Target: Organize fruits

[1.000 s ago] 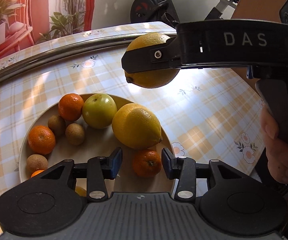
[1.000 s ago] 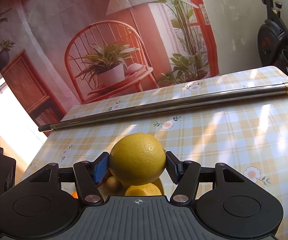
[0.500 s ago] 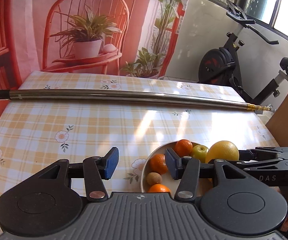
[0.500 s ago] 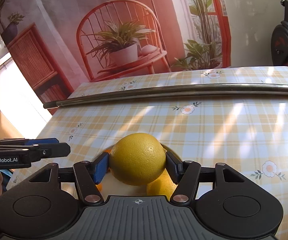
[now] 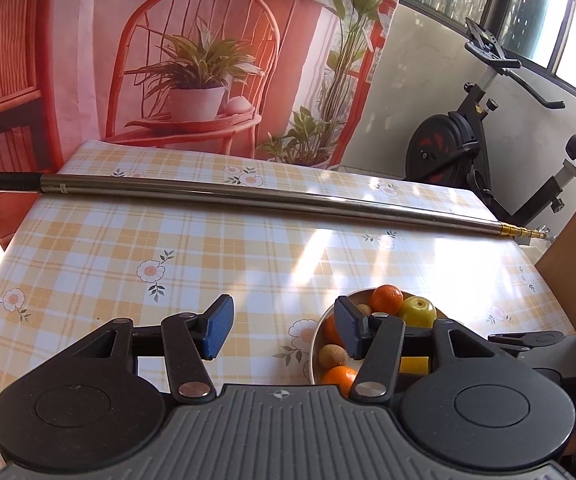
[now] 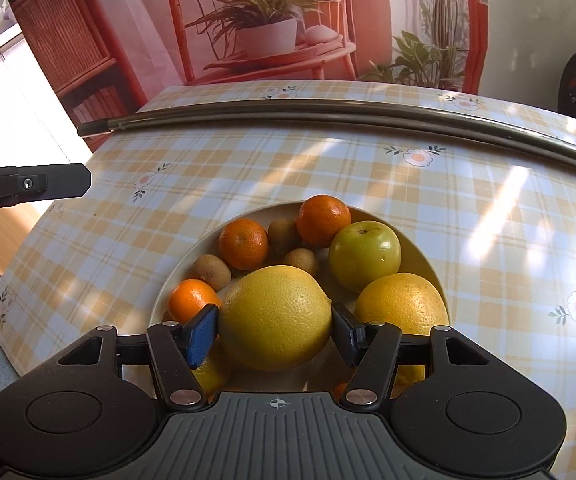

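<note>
Since the earlier frames, the left tool (image 5: 279, 326) had swung away from over the bowl (image 6: 183, 276) to hang above bare checked cloth on the bench (image 5: 207, 248), its jaws having just been opening, with nothing between them. Meanwhile the right tool (image 6: 275, 330) had come in low over the bowl, and its pads were pressed on either side of a big yellow citrus (image 6: 275, 316). That fruit sat at the near side of the bowl. Just right of it lay a second yellow citrus (image 6: 402, 304); farther back were a green apple (image 6: 364, 256), three mandarins (image 6: 243, 243) and several small brown kiwis (image 6: 211, 271). A long metal pole (image 5: 247, 196) lay across the far part of the bench.
</note>
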{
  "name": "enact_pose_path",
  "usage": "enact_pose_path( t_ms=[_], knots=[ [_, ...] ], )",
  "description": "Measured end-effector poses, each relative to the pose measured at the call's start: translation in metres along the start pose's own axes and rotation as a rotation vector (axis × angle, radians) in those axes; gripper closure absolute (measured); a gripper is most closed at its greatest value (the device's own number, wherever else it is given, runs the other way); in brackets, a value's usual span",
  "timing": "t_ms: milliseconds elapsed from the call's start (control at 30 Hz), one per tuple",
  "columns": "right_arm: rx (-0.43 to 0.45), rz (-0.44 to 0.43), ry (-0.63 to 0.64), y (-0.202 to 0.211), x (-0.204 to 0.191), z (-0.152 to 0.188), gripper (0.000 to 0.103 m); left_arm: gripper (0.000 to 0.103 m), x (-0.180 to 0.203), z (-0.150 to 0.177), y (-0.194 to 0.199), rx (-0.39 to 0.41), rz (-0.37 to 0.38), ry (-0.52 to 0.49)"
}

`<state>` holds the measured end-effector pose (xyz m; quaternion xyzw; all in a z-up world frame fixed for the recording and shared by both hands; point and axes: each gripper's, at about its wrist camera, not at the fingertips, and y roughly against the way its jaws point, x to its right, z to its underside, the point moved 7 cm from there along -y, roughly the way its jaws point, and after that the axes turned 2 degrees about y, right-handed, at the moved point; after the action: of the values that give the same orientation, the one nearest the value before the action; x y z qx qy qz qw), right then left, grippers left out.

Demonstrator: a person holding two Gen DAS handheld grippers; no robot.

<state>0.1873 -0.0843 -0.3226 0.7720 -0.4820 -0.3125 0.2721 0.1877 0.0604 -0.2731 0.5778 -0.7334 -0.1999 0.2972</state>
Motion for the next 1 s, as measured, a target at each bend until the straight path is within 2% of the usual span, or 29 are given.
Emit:
enact_pose_path(
  t_ms=[300,533,667,733,900,967,1000],
  knots=[
    [-0.019,0.019,-0.007,-0.006,0.003,-0.002,0.047,0.042,0.0,-0.001,0.002,-0.003,-0.006,0.001],
    [0.031,0.017,-0.025,0.014,0.006,-0.012,0.048,0.035,0.011,-0.004,0.014,0.029,-0.025,-0.055],
    [0.083,0.05,-0.035,0.038,0.008,-0.02,0.046,0.032,0.019,-0.014,0.032,0.071,-0.026,-0.083],
    [0.128,0.081,-0.029,0.056,0.008,-0.027,0.041,0.029,0.024,-0.022,0.043,0.106,-0.035,-0.097],
    [0.318,0.151,-0.006,0.122,0.009,-0.055,0.008,0.018,0.042,-0.048,0.083,0.234,-0.008,-0.121],
    [0.391,0.193,-0.008,0.149,0.011,-0.065,0.0,0.012,0.052,-0.058,0.102,0.282,0.002,-0.132],
    [0.425,0.217,-0.009,0.162,0.013,-0.069,0.0,0.008,0.055,-0.061,0.109,0.3,0.008,-0.134]
  ],
)
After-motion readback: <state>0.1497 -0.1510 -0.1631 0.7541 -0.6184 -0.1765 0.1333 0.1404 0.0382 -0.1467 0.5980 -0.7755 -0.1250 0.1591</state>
